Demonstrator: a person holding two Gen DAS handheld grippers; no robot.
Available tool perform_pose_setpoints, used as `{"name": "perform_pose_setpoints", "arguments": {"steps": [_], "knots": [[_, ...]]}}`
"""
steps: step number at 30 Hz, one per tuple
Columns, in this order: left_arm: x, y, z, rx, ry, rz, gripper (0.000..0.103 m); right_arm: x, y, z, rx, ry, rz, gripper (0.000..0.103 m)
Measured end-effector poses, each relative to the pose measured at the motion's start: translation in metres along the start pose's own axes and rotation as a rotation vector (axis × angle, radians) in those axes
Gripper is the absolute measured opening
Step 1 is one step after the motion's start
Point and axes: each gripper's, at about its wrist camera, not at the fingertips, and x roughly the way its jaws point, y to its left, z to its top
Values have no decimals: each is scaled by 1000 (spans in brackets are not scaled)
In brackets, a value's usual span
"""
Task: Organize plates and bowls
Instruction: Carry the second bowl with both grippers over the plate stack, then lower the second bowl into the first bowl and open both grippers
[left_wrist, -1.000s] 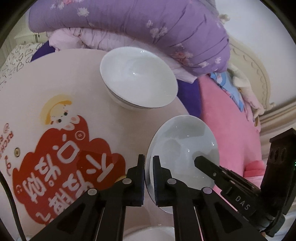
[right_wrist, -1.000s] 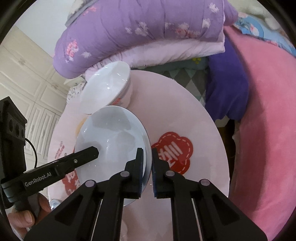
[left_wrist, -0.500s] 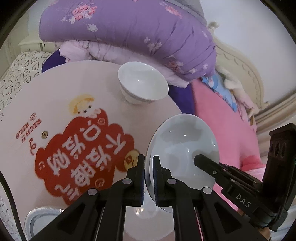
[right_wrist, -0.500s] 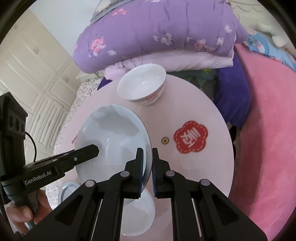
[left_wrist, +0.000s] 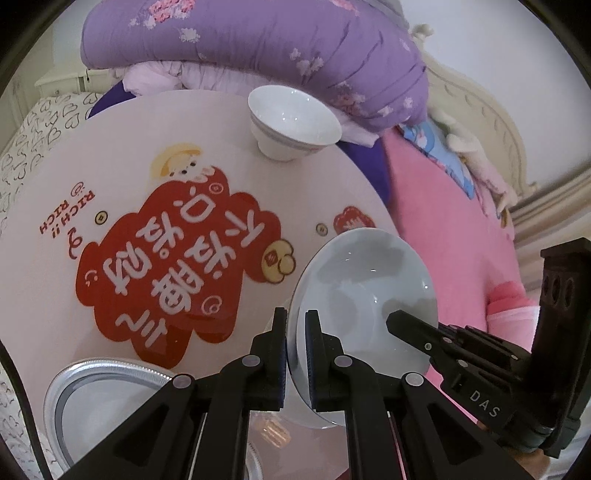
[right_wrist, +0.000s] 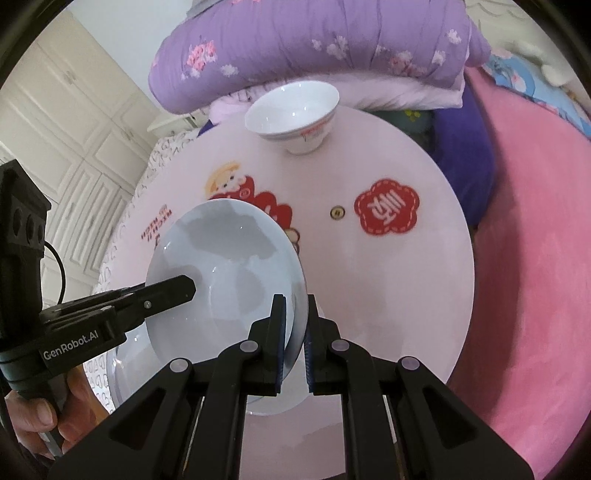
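Both grippers hold one white plate above the round pink table. My left gripper (left_wrist: 295, 325) is shut on the plate (left_wrist: 365, 295) at its left rim. My right gripper (right_wrist: 295, 314) is shut on the plate (right_wrist: 229, 273) at its right rim. The right gripper shows in the left wrist view (left_wrist: 402, 325) and the left gripper shows in the right wrist view (right_wrist: 184, 288). A white bowl (left_wrist: 291, 122) stands at the table's far edge, also in the right wrist view (right_wrist: 295, 110). Another white plate (right_wrist: 129, 354) lies under the held one.
The table (right_wrist: 388, 295) carries red printed stickers. A silver-rimmed dish (left_wrist: 103, 406) sits at the near left. Purple and pink bedding (left_wrist: 258, 40) lies behind the table, and a pink blanket (right_wrist: 535, 295) to its right. White wardrobes (right_wrist: 74, 122) stand at the left.
Both grippers have risen and drawn back with the plate held between them. The bowl looks smaller and farther, and more of the table and the silver-rimmed dish show.
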Motion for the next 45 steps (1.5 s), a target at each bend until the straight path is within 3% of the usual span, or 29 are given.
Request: {"name": "perform_pose_setpoints", "arguments": {"steps": [14, 19, 27, 37, 45], "knots": [[22, 3, -20, 6, 46, 37, 4, 19, -1, -17, -11, 85, -17, 10], [24, -1, -22, 25, 28, 56, 4, 25, -1, -20, -8, 112, -9, 13], [24, 2, -26, 48, -6, 81, 6, 33, 0, -18, -2, 128, -2, 14], [34, 8, -28, 50, 25, 70, 7, 27, -1, -14, -8, 109, -21, 14], [35, 14, -23, 34, 18, 52, 13, 24, -1, -14, 13, 82, 51, 40]]}}
